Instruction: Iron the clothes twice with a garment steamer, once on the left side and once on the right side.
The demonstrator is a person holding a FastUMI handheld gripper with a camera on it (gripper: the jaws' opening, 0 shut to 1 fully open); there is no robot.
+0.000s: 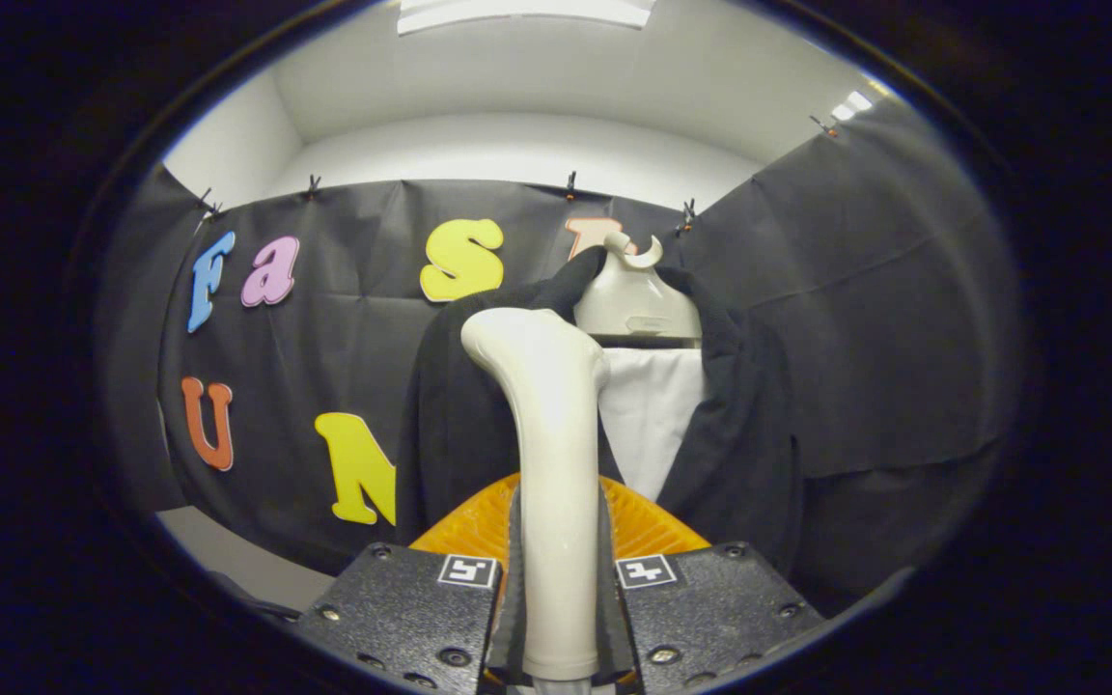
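Note:
A white garment steamer (552, 463) stands upright between my two fingers, and my gripper (558, 579) is shut on its handle. Its rounded head (517, 338) rises in front of a dark jacket (749, 425) that hangs just beyond the fingers. The jacket hangs open over a white shirt (651, 415) on a cream hanger stand (635, 294) with a hook on top. The steamer head sits before the jacket's left lapel; whether it touches the cloth I cannot tell. The steamer hides part of the jacket's left front.
An orange ribbed part (648, 526) shows behind the finger blocks (710, 603). Black cloth walls stand behind and to the right of the jacket. A pale floor strip (237, 560) lies at the lower left.

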